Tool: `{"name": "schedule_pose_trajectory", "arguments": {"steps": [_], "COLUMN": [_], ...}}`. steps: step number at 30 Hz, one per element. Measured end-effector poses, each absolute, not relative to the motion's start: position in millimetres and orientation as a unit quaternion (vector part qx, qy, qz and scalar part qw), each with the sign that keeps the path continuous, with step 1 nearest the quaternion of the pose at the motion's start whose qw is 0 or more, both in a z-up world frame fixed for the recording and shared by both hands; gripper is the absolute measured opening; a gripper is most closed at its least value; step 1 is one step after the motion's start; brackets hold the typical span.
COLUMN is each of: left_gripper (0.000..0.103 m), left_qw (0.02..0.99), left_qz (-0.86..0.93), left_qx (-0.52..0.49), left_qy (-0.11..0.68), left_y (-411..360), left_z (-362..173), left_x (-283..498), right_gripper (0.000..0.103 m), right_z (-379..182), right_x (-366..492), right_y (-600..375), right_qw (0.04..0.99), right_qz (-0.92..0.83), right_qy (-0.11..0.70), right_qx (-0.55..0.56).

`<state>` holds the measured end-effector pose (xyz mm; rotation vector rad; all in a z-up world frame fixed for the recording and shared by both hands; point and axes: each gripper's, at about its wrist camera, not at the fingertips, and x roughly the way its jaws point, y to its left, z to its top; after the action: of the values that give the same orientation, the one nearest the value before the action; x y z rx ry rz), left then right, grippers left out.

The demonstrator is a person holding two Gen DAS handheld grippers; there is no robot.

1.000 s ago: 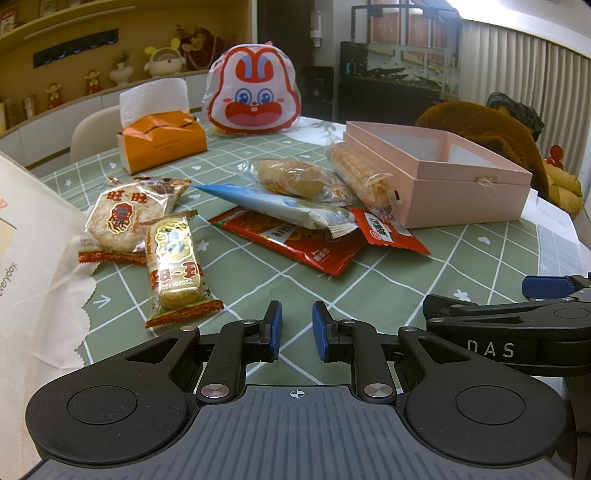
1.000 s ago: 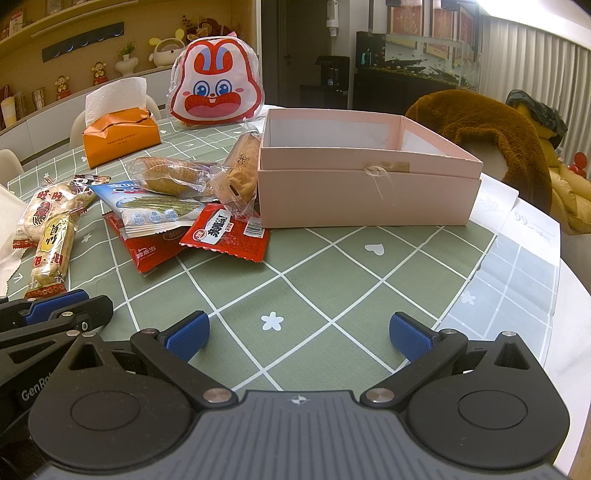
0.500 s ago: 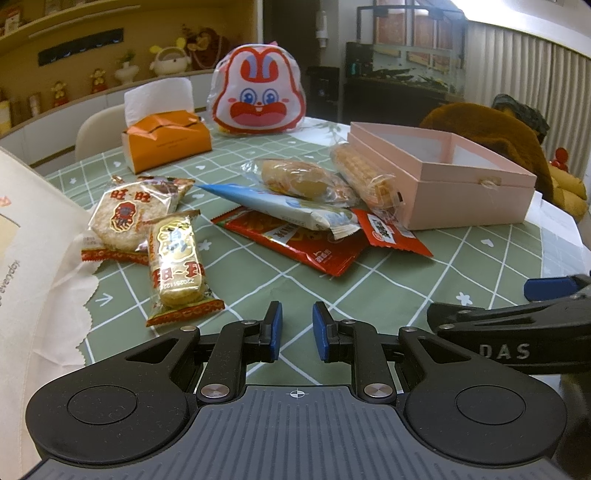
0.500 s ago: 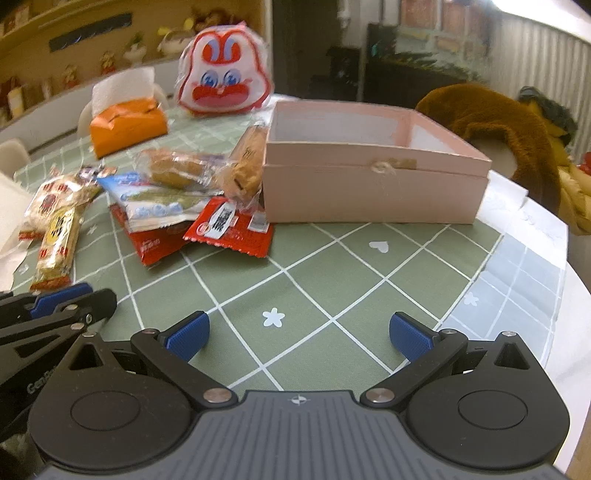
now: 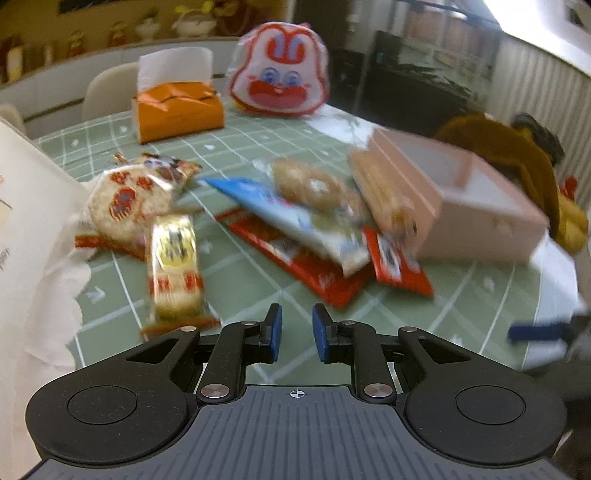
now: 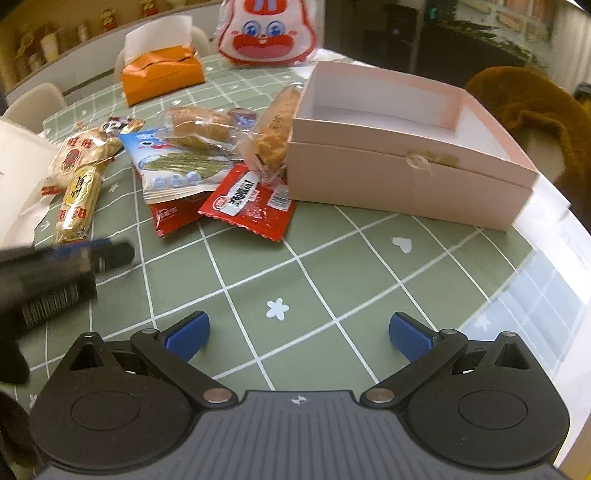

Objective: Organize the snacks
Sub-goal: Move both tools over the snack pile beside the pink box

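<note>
Several snack packs lie in a heap on the green checked tablecloth (image 6: 332, 280): a red packet (image 6: 247, 201), a blue packet (image 6: 177, 162), a clear-wrapped pastry (image 6: 199, 125), and a long pastry (image 6: 275, 133) leaning on the pink box (image 6: 406, 184). The box stands open and empty. Further left lie a round rice-cracker pack (image 5: 129, 199) and a golden bar (image 5: 173, 266). My left gripper (image 5: 295, 332) hovers short of the heap, jaws nearly together with nothing between them. My right gripper (image 6: 299, 332) hangs wide open over bare cloth in front of the box.
A rabbit-face bag (image 6: 266, 33) and an orange tissue box (image 6: 162, 74) stand at the back. A white paper bag (image 5: 29, 240) fills the left edge. A brown plush (image 6: 528, 107) sits beyond the box. The table edge runs close on the right.
Both views have shifted: the left one is blurred from motion and sits a little higher. The right one now looks down more steeply into the box. Neither gripper's jaws have changed.
</note>
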<state>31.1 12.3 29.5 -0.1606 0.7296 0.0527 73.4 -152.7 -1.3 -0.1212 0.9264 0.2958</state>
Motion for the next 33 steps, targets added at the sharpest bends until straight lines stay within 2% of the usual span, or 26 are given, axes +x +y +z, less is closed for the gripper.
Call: {"name": "schedule_pose_trajectory", "arguments": {"steps": [4,9,14,18,21,24,29,33], "left_gripper": [0.022,0.023,0.022,0.022,0.022,0.022,0.023,0.026], "left_qw": [0.937,0.945,0.926,0.905,0.879,0.866,0.862,0.861], "left_qz": [0.027,-0.001,0.029,0.105,0.128,0.130,0.106,0.018], "left_qx": [-0.072,-0.050,-0.144,-0.173,-0.203,-0.213,-0.197,-0.205], "left_qy": [0.341,0.324,0.348,0.373,0.412,0.433,0.455,0.465], "left_y": [15.3,40.3,118.5,175.4,200.7,205.1,194.1,171.5], "left_z": [64.5,113.2,140.6,134.1,111.4,88.3,60.4,60.4], "left_x": [44.6,66.2,96.6,131.5,151.1,156.1,157.2,157.7], "right_gripper": [0.098,0.098,0.099,0.102,0.102,0.102,0.102,0.102], "right_z": [12.7,77.5,148.3,193.7,194.1,172.1,132.5,119.3], "right_x": [89.4,114.4,167.7,205.4,219.1,215.1,213.2,217.7], "right_y": [-156.1,-162.4,-144.6,-111.5,-92.7,-86.4,-73.6,-65.0], "right_qw": [0.878,0.915,0.929,0.929,0.913,0.897,0.876,0.868], "right_qz": [0.134,0.118,0.111,0.123,0.144,0.170,0.196,0.198], "right_qy": [0.456,0.386,0.351,0.346,0.375,0.402,0.435,0.451], "right_qx": [-0.050,-0.032,-0.032,-0.055,-0.071,-0.063,-0.070,-0.063]}}
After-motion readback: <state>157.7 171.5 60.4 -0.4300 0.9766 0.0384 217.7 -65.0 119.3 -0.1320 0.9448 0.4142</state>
